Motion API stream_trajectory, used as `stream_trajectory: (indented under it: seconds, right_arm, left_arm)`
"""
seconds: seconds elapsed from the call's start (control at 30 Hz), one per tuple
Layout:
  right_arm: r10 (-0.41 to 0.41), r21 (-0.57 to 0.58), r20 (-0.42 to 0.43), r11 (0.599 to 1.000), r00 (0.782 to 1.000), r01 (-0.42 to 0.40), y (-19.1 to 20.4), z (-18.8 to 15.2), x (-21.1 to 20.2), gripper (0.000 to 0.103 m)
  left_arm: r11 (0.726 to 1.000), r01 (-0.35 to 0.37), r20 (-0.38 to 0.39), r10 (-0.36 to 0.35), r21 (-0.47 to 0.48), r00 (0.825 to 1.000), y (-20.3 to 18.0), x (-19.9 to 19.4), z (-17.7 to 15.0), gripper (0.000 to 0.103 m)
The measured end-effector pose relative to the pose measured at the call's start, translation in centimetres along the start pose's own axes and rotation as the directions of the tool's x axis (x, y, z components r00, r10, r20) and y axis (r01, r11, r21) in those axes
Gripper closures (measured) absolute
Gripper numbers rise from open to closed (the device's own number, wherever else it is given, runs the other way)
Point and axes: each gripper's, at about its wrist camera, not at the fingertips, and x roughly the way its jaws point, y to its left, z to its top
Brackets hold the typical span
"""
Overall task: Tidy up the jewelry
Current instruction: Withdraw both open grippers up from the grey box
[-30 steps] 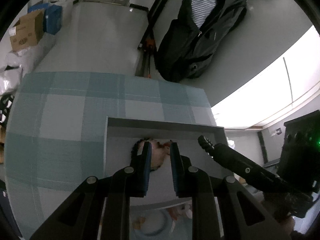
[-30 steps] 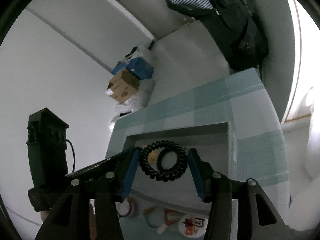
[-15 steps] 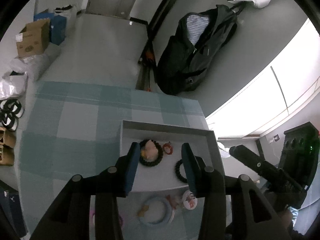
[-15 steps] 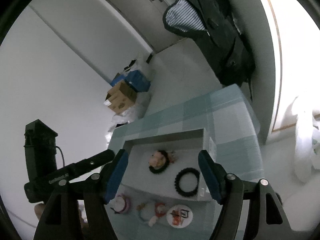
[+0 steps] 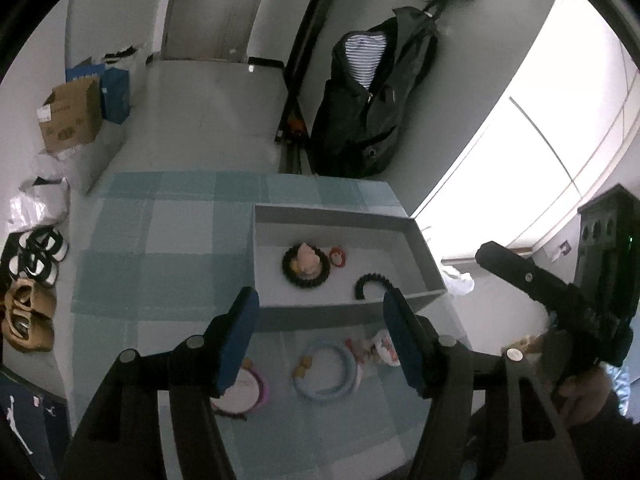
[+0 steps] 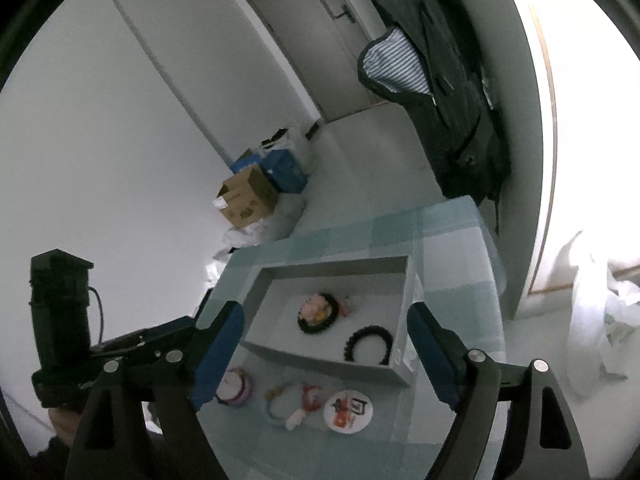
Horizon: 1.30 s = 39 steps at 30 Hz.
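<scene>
A grey tray sits on a checked blue tablecloth. In it lie a black hair tie with a pink charm, a small red piece and a black spiral hair tie. In front of the tray lie a pale blue ring, a purple ring and a round white badge. My left gripper and right gripper are both open, empty and held above the table.
The table's far and right edges drop to the floor. A cardboard box, blue boxes, shoes and bags stand at the left. A dark jacket hangs behind the table.
Both grippers opened, left their hair ties in the tray, and pulled back and up. The tray and the items in front of it now show in full.
</scene>
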Motion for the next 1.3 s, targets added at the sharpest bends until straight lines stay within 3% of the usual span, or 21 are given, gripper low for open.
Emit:
stream_trajectory:
  seconds: [0.13, 0.23, 0.37, 0.47, 0.63, 0.7, 0.87, 0.97, 1.03, 1.3]
  right_arm:
    - [-0.009, -0.029, -0.005, 1.000, 1.000, 0.009, 0.3, -0.8, -0.4, 0.016]
    - [-0.011, -0.062, -0.006, 0.998, 1.000, 0.011, 0.7, -1.6, -0.9, 0.015]
    - [-0.010, -0.106, -0.018, 0.994, 1.000, 0.008, 1.2, -2.5, -1.0, 0.015]
    - [-0.002, -0.103, -0.061, 0.995, 0.998, -0.005, 1.2, -3.2, -0.6, 0.015]
    - [0.036, -0.125, -0.141, 0.991, 0.989, -0.054, 1.7, -4.3, 0.7, 0.015]
    - [0.039, -0.140, -0.179, 0.988, 0.983, -0.065, 2.1, -4.9, 1.5, 0.023]
    - [0.026, -0.197, -0.239, 0.978, 0.971, -0.074, 3.3, -6.1, 3.5, 0.031]
    - [-0.008, -0.203, -0.276, 0.978, 0.961, -0.050, 3.2, -6.4, 5.1, 0.040]
    - [-0.032, -0.195, -0.291, 0.980, 0.956, -0.026, 3.1, -6.5, 5.9, 0.047]
    - [-0.090, -0.245, -0.291, 0.969, 0.952, 0.017, 4.4, -6.5, 7.6, 0.054]
  left_arm:
    - [0.996, -0.074, 0.028, 0.073, 0.042, 0.997, -0.7, -0.6, -1.2, 0.041]
    - [0.995, -0.081, 0.038, 0.079, 0.052, 0.996, -1.2, -0.9, -2.1, 0.031]
    - [0.993, -0.104, 0.012, 0.104, 0.052, 0.995, -1.4, -0.3, -3.0, 0.031]
    - [0.993, -0.114, -0.025, 0.115, 0.026, 0.993, -1.3, 0.4, -3.7, 0.031]
    - [0.983, -0.177, -0.024, 0.178, 0.038, 0.984, -0.7, 0.2, -4.5, 0.031]
    - [0.981, -0.191, -0.028, 0.192, 0.018, 0.981, 0.2, -0.1, -4.6, 0.030]
    - [0.970, -0.242, -0.032, 0.241, -0.026, 0.970, 2.1, -0.8, -4.5, 0.030]
    - [0.956, -0.291, -0.023, 0.291, -0.024, 0.956, 2.9, -1.4, -4.2, 0.030]
    - [0.957, -0.286, -0.029, 0.285, -0.044, 0.958, 3.7, -1.9, -4.0, 0.030]
    - [0.939, -0.334, -0.105, 0.326, -0.082, 0.940, 6.9, -1.5, -4.5, 0.030]
